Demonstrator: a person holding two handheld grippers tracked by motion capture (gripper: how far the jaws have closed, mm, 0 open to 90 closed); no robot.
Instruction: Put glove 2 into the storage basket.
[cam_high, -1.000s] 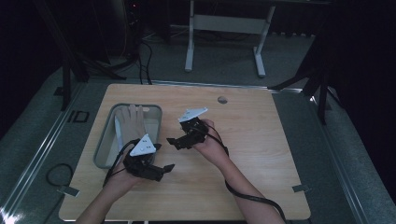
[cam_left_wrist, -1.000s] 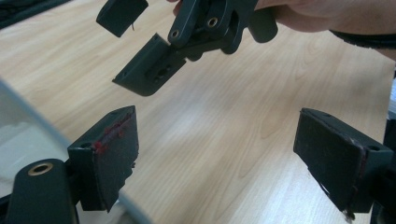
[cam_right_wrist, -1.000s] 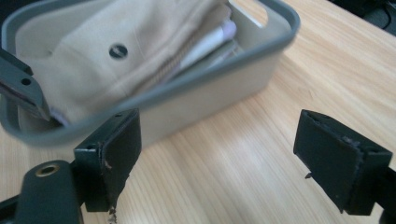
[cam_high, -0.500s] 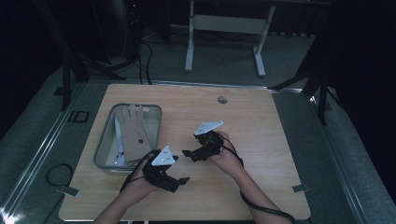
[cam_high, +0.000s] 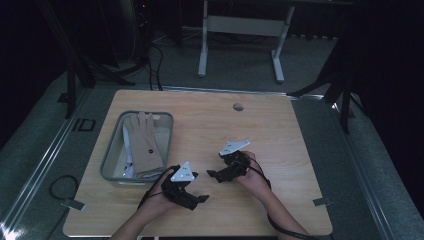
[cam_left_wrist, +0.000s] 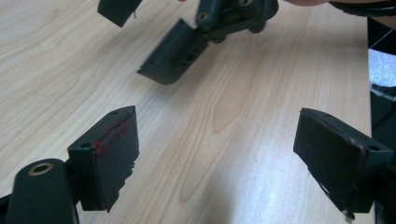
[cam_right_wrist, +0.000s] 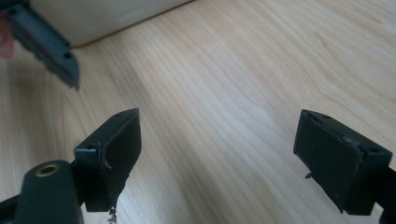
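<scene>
Pale wooden tabletop (cam_high: 280, 135), smooth, with wavy grain. Grey metal tray (cam_high: 111, 160), rectangle, sat at left side. Soft beige fabric glove (cam_high: 143, 142) lay flat inside tray. Left hand-held gripper (cam_left_wrist: 219, 158) was wide, nothing between flat black pads, just beside tray. Right hand-held gripper (cam_right_wrist: 219, 156) also wide, empty, near middle. Left gripper view showed red smears on pad; high view too small for that.
</scene>
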